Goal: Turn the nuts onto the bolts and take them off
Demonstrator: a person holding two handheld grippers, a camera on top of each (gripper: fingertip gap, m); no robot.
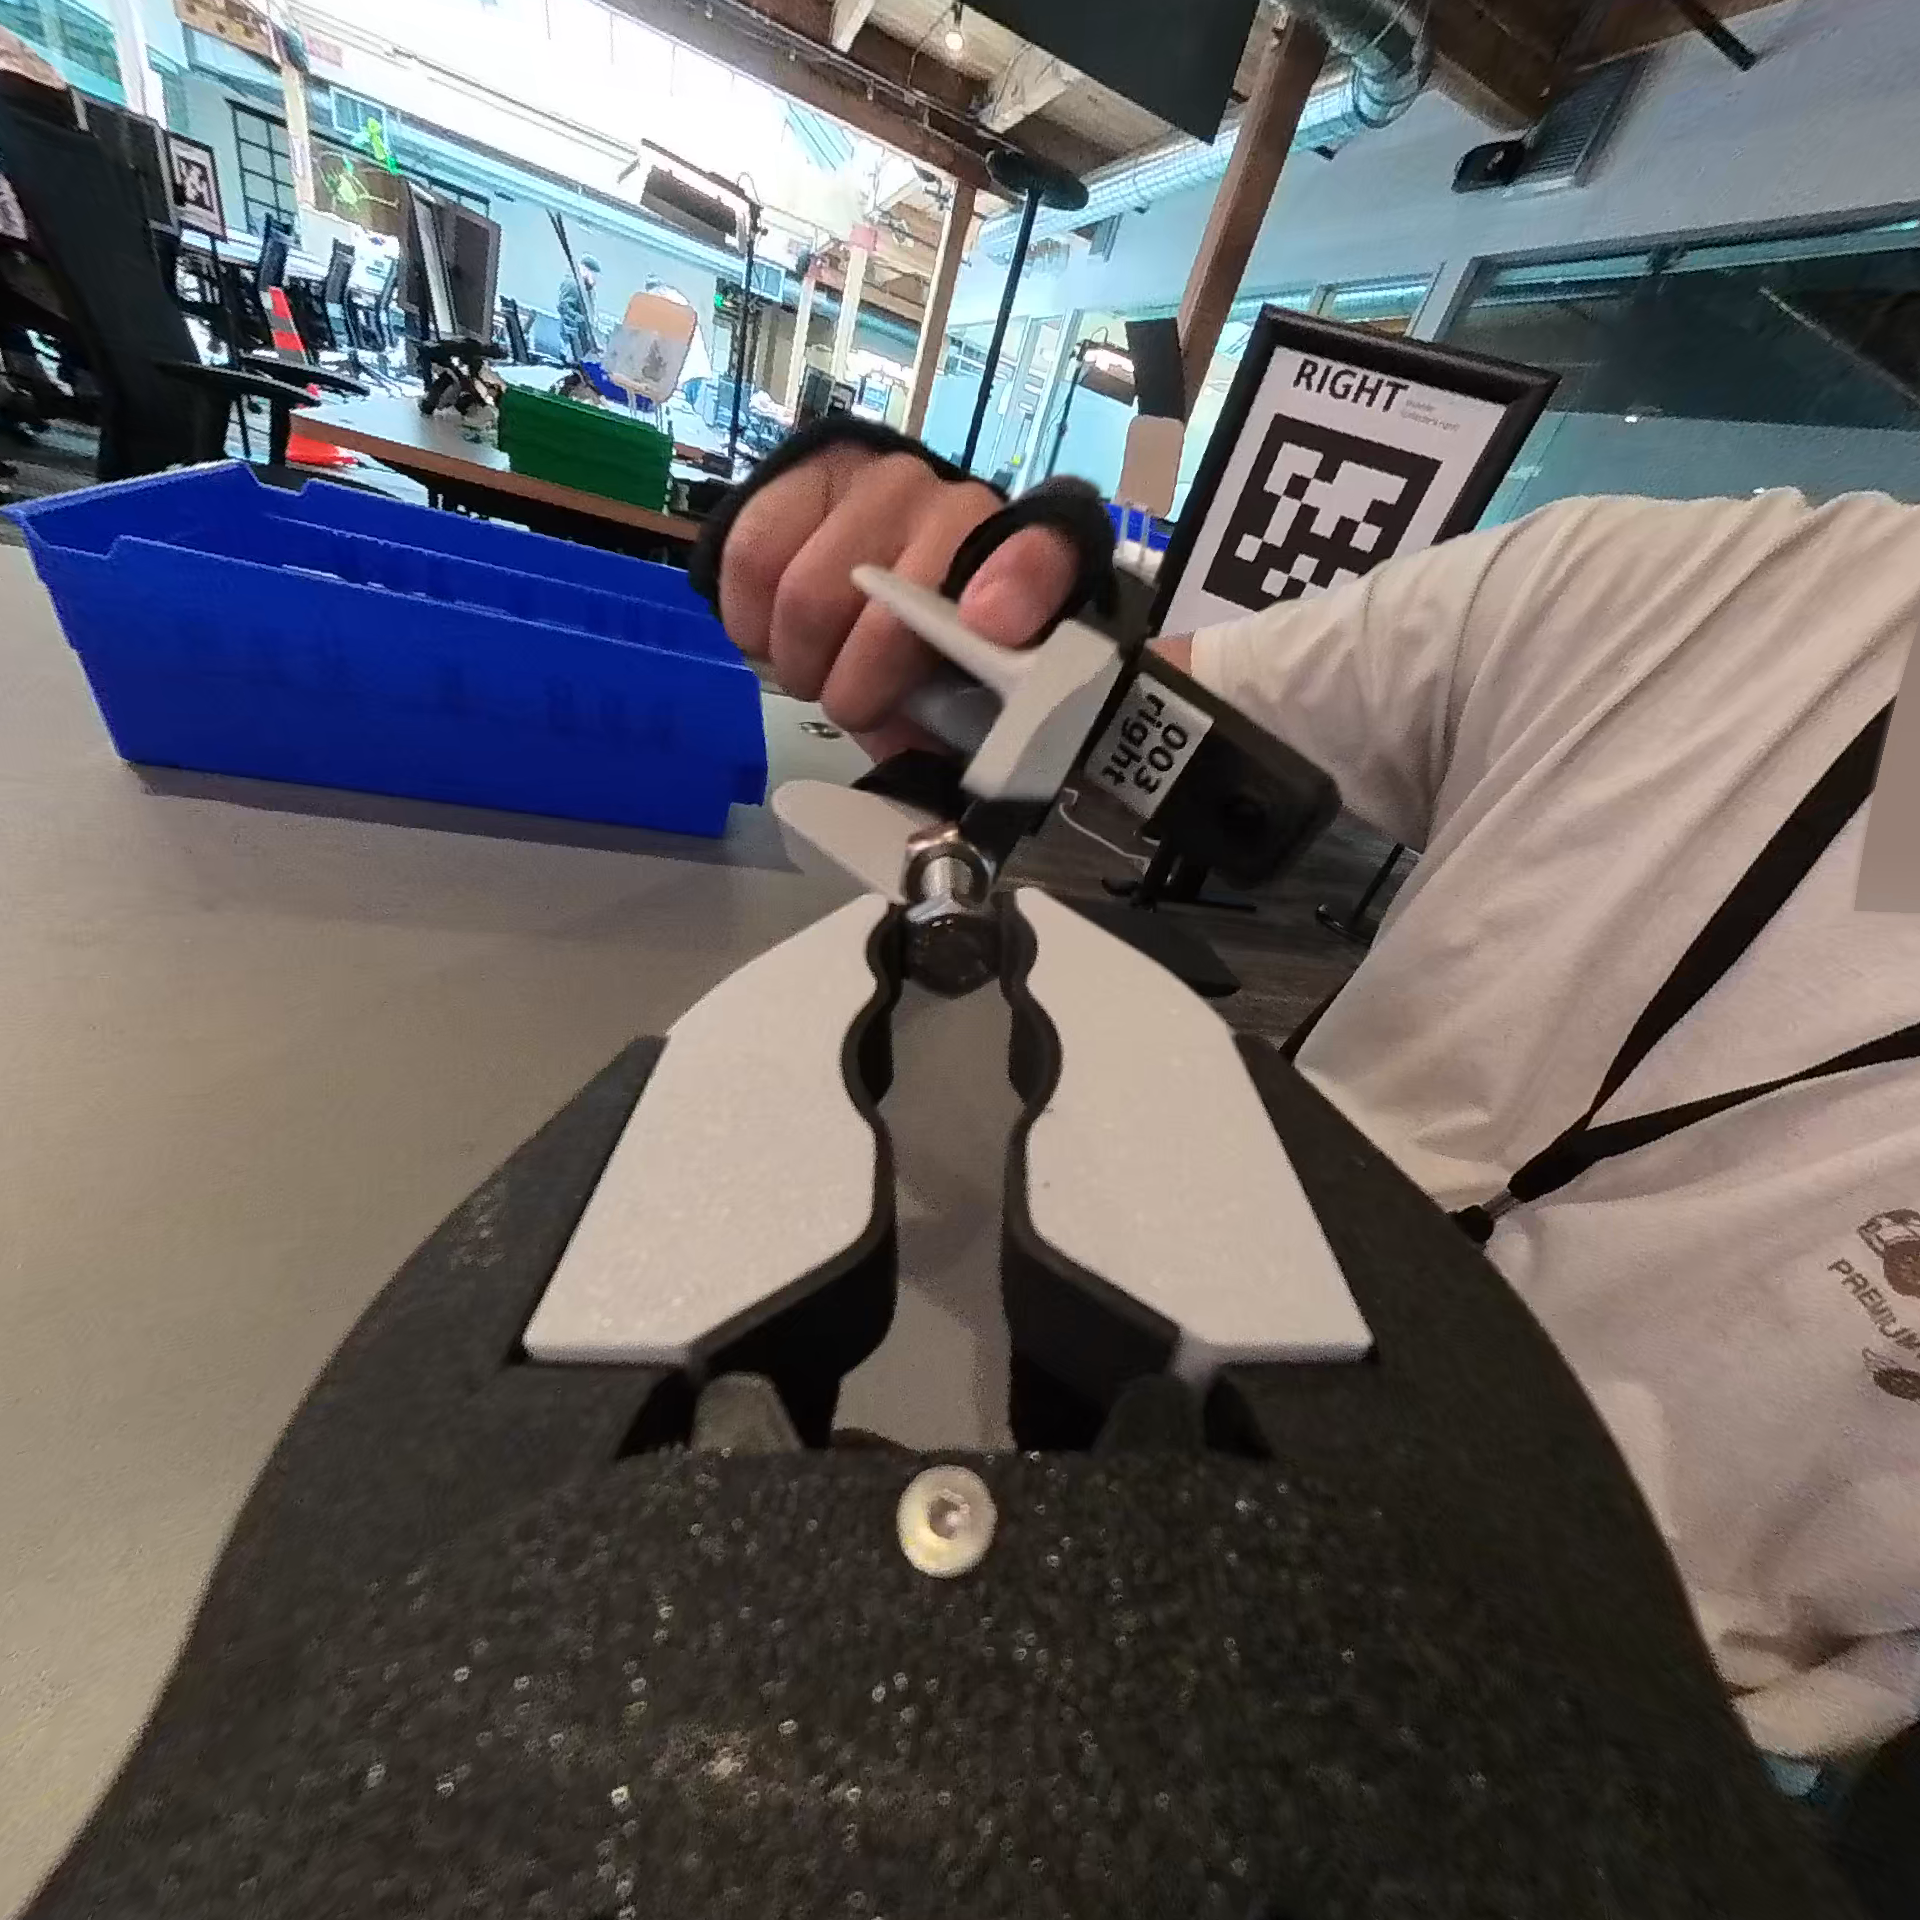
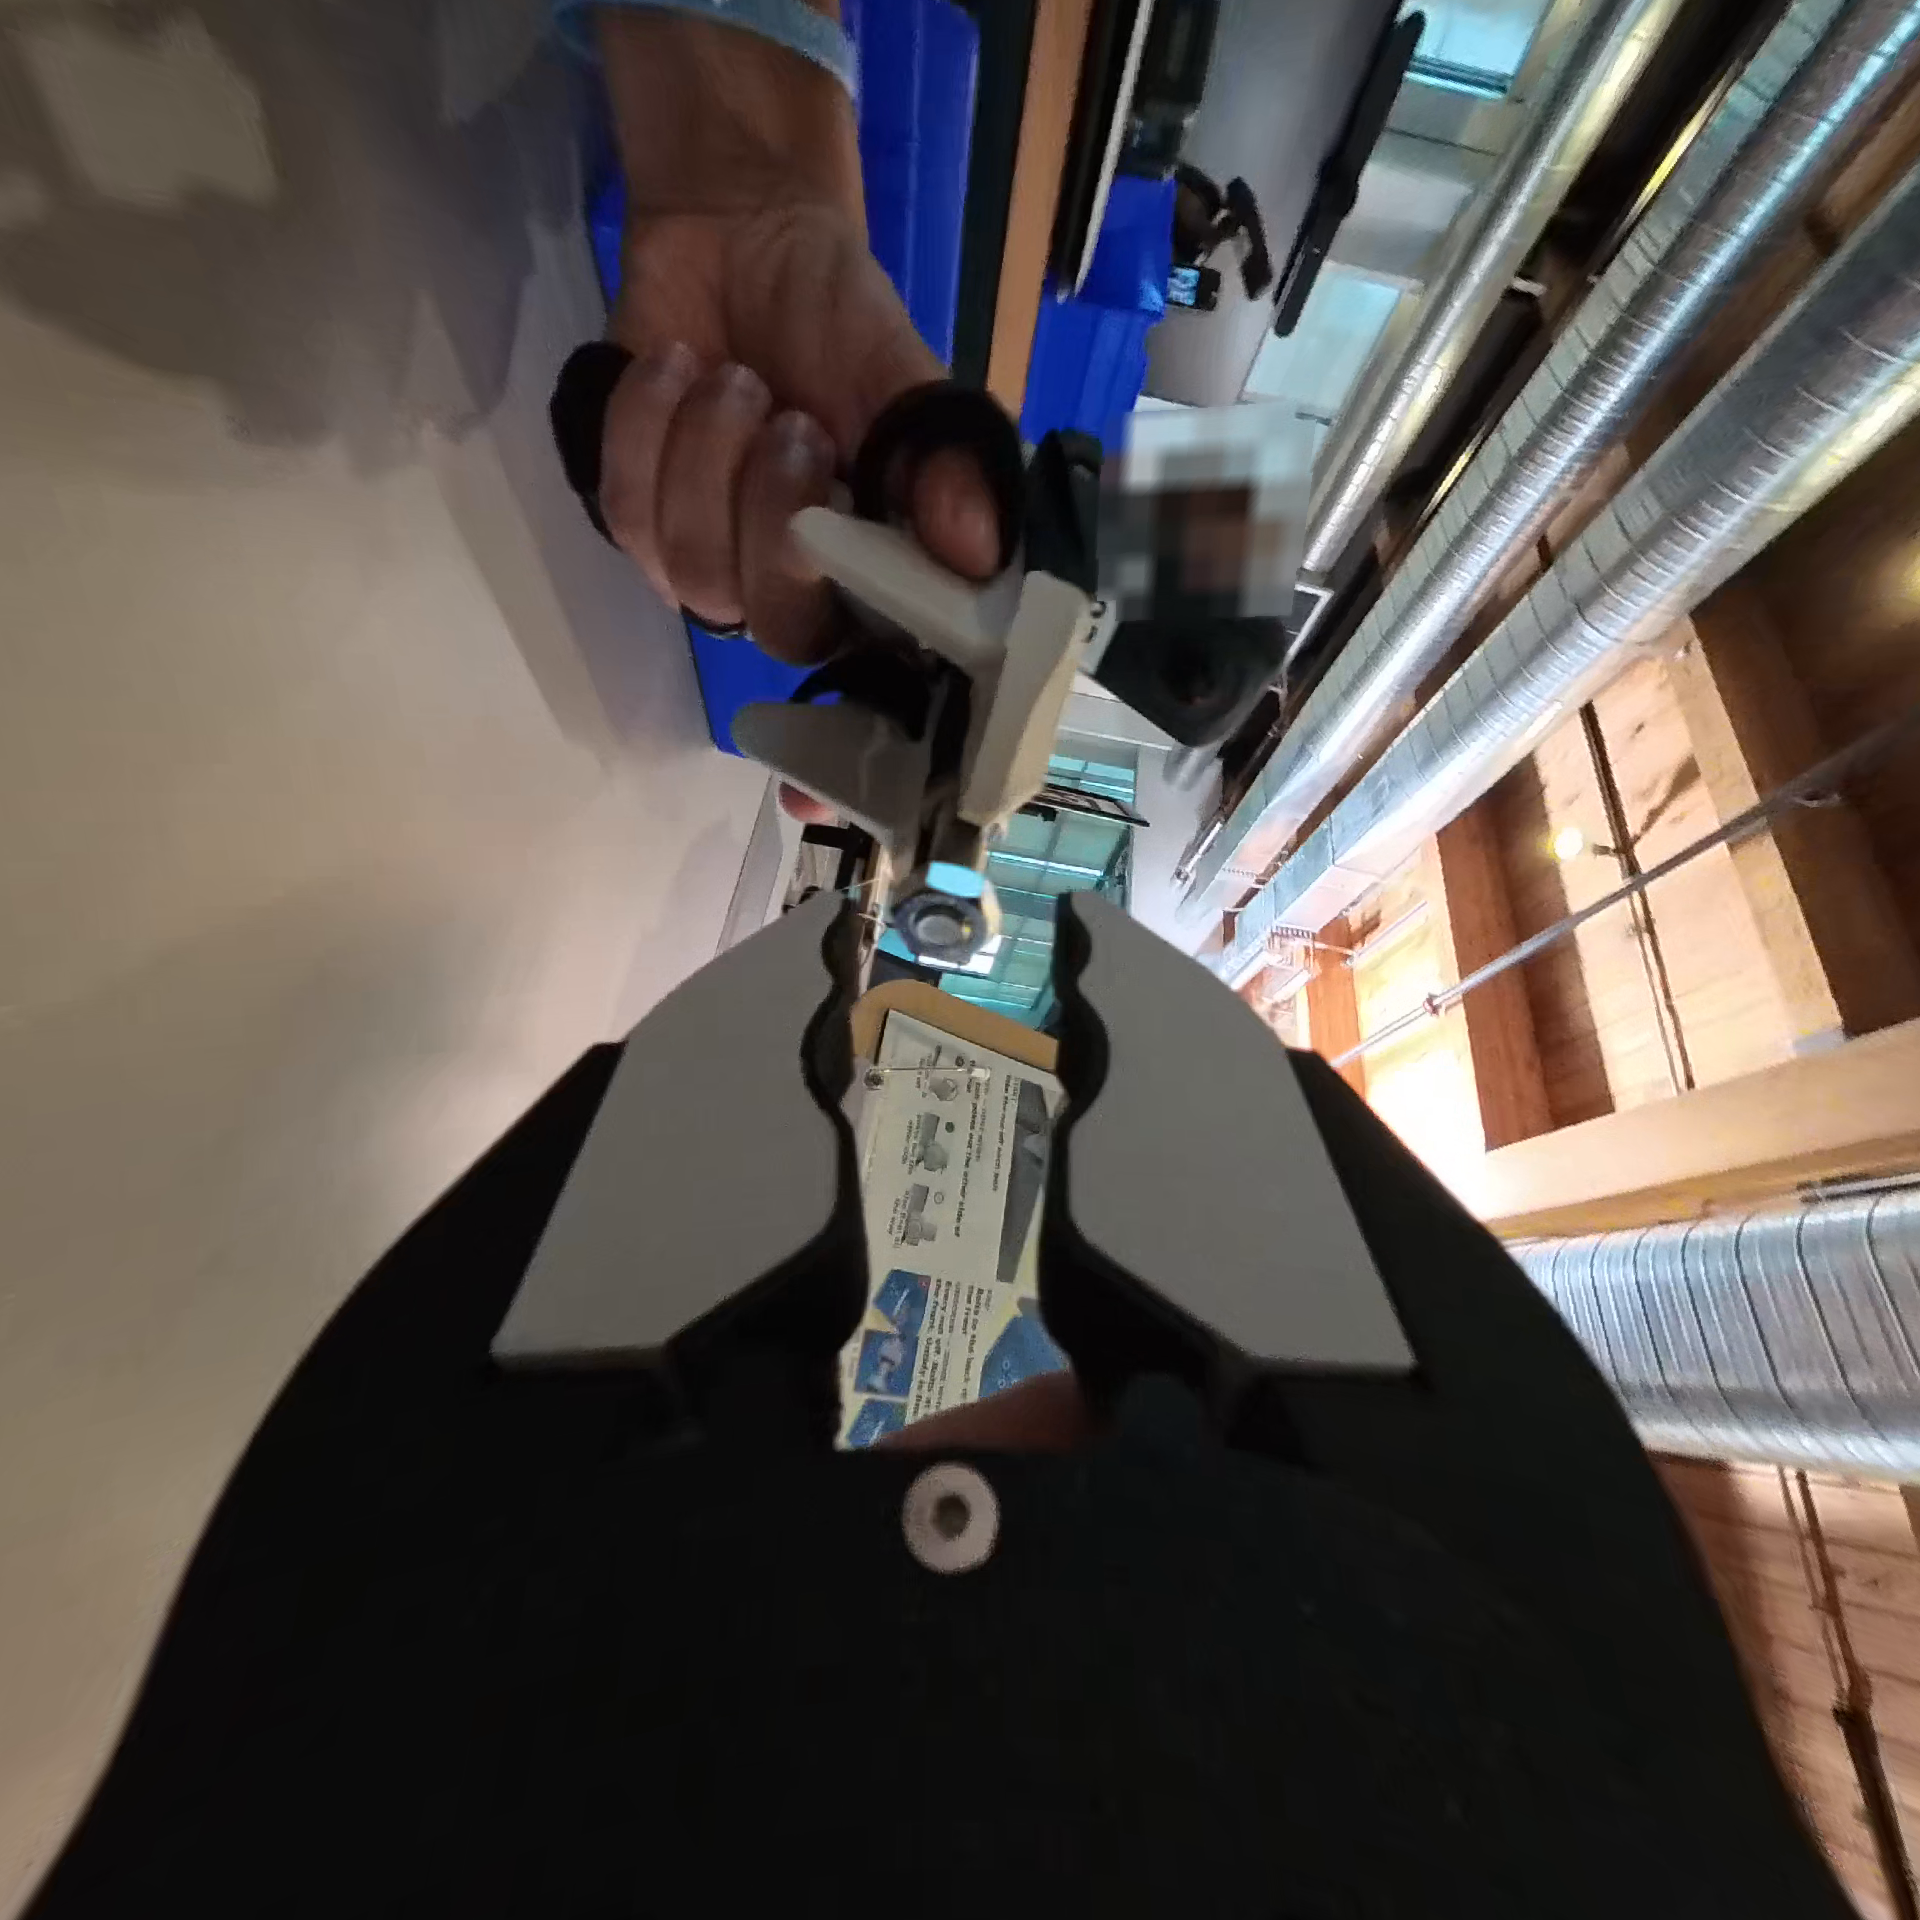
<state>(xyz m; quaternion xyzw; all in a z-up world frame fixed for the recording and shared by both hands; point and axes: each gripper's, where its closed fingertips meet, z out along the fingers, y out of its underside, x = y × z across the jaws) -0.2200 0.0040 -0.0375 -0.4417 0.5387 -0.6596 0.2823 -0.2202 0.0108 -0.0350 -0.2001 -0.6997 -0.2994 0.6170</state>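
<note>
Left wrist view showed left tongs (image 1: 948, 961) clamping a stiff, slippery steel bolt's (image 1: 943, 951) head; right tongs (image 2: 951, 935) gaped around its hexagonal nut (image 2: 940, 923).

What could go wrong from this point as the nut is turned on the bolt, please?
The left gripper pinches the bolt only by its head, at the fingertips, so turning force could twist it loose. The right gripper stands open around the nut, which sits off-centre; closing might push the bolt sideways. Everything hangs above the table, so a freed nut could drop.
</note>
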